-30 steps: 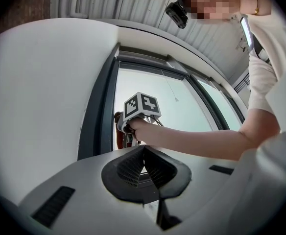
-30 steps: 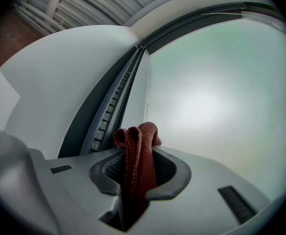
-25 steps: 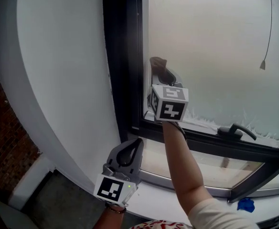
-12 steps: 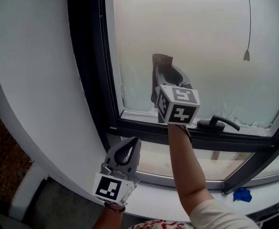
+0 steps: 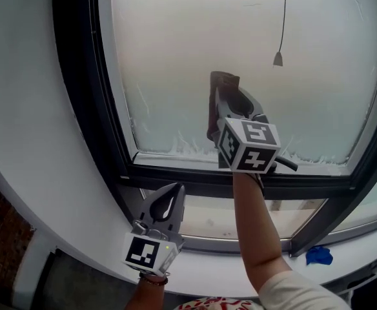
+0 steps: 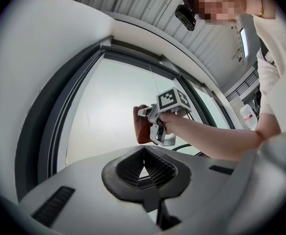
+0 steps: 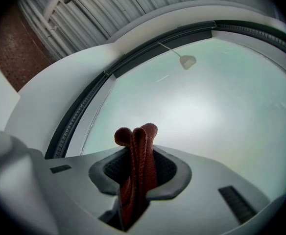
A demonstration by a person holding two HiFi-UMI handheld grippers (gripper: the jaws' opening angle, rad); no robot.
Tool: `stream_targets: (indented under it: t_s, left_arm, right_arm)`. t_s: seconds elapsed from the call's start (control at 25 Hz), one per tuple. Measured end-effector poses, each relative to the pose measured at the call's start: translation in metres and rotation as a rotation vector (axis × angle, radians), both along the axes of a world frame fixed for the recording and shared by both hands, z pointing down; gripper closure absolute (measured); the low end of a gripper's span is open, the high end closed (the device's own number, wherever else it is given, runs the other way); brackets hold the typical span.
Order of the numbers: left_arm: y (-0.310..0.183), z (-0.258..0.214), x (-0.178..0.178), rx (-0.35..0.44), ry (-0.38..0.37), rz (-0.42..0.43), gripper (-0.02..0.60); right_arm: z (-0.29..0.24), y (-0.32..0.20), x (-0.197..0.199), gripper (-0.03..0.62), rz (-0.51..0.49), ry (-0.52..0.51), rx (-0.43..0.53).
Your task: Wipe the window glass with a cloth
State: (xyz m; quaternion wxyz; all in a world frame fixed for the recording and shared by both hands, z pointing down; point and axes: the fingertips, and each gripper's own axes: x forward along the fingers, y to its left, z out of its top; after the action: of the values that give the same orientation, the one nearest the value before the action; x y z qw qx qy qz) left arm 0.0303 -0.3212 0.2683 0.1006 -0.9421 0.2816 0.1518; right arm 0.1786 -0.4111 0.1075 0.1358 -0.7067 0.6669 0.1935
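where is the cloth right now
In the head view the cloth is clamped in the right gripper, up at the lower middle of the window glass.

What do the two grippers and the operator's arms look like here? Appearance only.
The left gripper and right gripper are grey plastic shells with dark ribbed jaw pads. Each carries a white cube printed with black square markers. No cables show. The right arm has a short pale sleeve; the left wrist wears a thin dark band.

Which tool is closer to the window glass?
Right. The right tool holds the red cloth up at the window glass; the left tool sits low, below the frame, apart from it.
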Motion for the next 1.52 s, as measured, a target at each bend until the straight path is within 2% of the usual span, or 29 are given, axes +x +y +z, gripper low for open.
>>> stream_targets:
  t_s: [0.44, 0.72, 1.08, 1.52]
  left_arm:
    - [0.018, -0.002, 0.063, -0.002, 0.01, 0.069, 0.561]
    - [0.028, 0.004, 0.104, 0.024, -0.036, 0.104, 0.561]
    - [0.048, -0.003, 0.144, 0.035, -0.04, 0.147, 0.561]
    - [0.072, 0.0, 0.192, 0.04, -0.039, 0.188, 0.561]
  right_arm:
    - [-0.002, 0.048, 0.073, 0.49, 0.072, 0.008, 0.014]
    - [-0.003, 0.077, 0.119, 0.487, 0.123, 0.011, 0.019]
    - [-0.001, 0.108, 0.168, 0.487, 0.162, -0.004, 0.021]
    - [-0.008, 0.15, 0.231, 0.485, 0.25, 0.042, 0.02]
